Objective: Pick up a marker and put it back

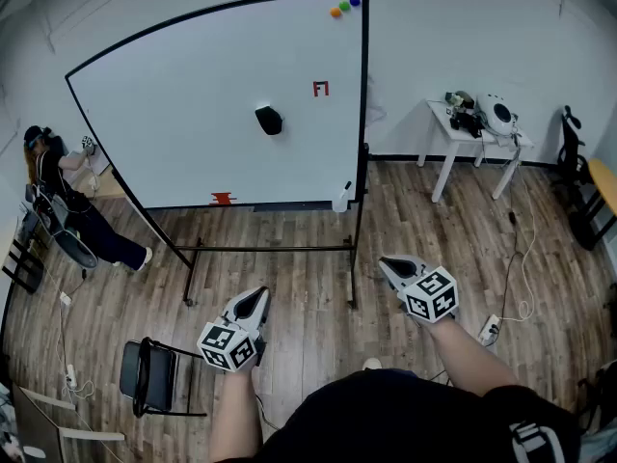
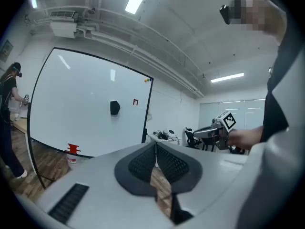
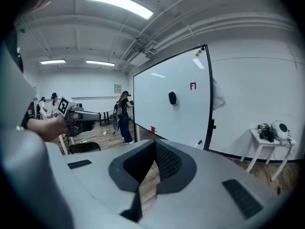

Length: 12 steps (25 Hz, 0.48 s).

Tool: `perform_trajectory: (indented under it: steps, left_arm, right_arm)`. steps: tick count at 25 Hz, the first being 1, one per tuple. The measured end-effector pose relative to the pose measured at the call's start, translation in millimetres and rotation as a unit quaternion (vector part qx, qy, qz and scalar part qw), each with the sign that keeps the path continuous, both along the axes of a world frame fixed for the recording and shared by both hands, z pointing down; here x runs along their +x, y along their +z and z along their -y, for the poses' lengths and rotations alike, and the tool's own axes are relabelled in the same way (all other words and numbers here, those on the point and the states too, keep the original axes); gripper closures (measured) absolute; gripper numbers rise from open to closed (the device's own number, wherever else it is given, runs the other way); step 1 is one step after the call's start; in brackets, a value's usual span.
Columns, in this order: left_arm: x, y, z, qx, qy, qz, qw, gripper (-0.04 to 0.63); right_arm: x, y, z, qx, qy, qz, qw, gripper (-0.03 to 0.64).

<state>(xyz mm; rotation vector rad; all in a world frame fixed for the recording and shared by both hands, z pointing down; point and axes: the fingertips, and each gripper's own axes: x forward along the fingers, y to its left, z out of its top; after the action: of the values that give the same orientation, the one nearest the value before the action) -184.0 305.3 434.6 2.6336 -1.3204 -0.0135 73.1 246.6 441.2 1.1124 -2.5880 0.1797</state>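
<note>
- Head view: the left gripper (image 1: 260,295) and the right gripper (image 1: 384,261) sit low in the frame over the wood floor (image 1: 299,220). Both are empty and well apart from the whiteboard (image 1: 193,104) in the upper middle.
- What looks like the marker (image 1: 347,186) rests at the right end of the board's tray. It is just beside the frame post and a white bottle (image 1: 339,202).
- Bare floor lies between the grippers and the tray, crossed only by the stand's base bar (image 1: 270,249). The chair (image 1: 152,374) at lower left, the table (image 1: 461,133) at upper right and the floor cable (image 1: 525,258) on the right all stand off that path.
- Left gripper view: its fingers (image 2: 142,163) are pressed together with nothing between them. The marker cannot be made out here.
- Right gripper view: its fingers (image 3: 167,160) meet at the tips and hold nothing. The marker shows small at the foot of the post.
- Risks, as a judgement:
  - Arriving with the fingers together would push the marker off the tray's end.
  - The post and bottle crowd the grasp on one side.
  - A foot could catch the base bar.
</note>
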Motion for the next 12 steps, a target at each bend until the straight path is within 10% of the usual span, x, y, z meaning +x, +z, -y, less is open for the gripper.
perform_trajectory:
  steps: [12]
  left_arm:
    - [35, 6, 39, -0.002, 0.045, 0.05, 0.9977, 0.578]
  right_arm:
    - [17, 0, 43, 0.008, 0.03, 0.02, 0.999, 0.62]
